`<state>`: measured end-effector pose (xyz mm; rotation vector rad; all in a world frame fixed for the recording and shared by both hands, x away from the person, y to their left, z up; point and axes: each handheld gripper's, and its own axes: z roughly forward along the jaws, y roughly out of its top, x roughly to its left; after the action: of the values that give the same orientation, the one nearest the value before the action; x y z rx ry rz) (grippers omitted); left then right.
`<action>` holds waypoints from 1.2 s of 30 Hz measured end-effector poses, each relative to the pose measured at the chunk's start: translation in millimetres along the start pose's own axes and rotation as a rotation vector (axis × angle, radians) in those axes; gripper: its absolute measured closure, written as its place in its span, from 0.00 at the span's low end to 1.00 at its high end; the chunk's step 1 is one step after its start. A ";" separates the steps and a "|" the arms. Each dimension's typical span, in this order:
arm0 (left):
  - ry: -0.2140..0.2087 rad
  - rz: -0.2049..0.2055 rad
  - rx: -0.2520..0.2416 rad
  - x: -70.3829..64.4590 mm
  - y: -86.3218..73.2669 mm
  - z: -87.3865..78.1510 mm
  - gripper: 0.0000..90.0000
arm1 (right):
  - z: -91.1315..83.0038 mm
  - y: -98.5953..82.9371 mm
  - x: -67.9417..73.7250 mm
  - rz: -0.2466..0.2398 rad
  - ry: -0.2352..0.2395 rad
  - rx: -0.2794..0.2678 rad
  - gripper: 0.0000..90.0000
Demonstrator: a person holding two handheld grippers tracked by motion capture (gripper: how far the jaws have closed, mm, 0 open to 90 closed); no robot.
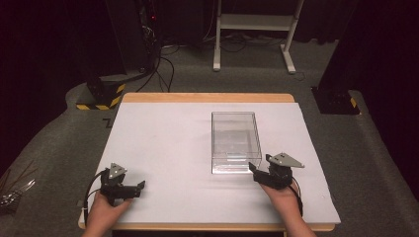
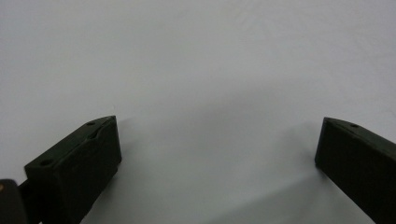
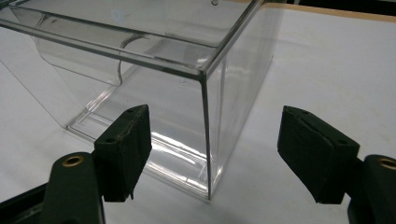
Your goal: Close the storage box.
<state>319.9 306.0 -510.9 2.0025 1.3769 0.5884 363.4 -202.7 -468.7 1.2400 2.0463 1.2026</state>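
A: Right gripper view first: the right tool [image 3: 215,158] stands wide open with nothing between its jaws, and the near right corner of the clear box [image 3: 140,70] sits straight ahead of the gap, close but not touched.

B: And the other one?

A: The left tool [image 2: 217,144] is just as wide open and just as empty, with bare white tabletop [image 2: 196,60] ahead of it. In the high view it [image 1: 142,185] rests low at the near left, well apart from the box [image 1: 235,141], while the right tool [image 1: 260,169] sits just beside the box's near right corner.

B: So how far along is the work?

A: Barely begun, I'd judge. The box stands upright on the tabletop [image 1: 158,143], right of centre, and no grip has been taken. Closing on a wall or corner and whatever handling follows all look left to do.

B: Which way does the box run?

A: Its long axis runs away from the person, near edge to far edge, with a short end facing the right tool. The top looks open, though with clear plastic I can't be certain.
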 end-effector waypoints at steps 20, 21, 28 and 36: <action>0.000 0.001 0.000 0.0 0.0 -0.1 0.01 | -36.3 -37.7 -35.8 0.038 -0.090 0.031 0.31; 0.000 0.001 0.000 0.0 -0.1 -0.1 0.01 | -37.7 -40.1 -37.6 0.042 -0.096 0.037 0.31; 0.001 0.001 -0.001 -0.1 -0.1 -0.1 0.01 | -44.0 -56.5 -45.1 0.019 -0.136 0.081 0.32; 0.004 0.004 -0.002 -0.5 -0.3 -0.2 0.01 | -41.1 -59.3 -37.3 -0.064 -0.150 0.117 0.32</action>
<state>319.4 305.7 -510.9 2.0036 1.3745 0.5955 323.6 -265.9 -500.4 1.2680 2.0532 0.9429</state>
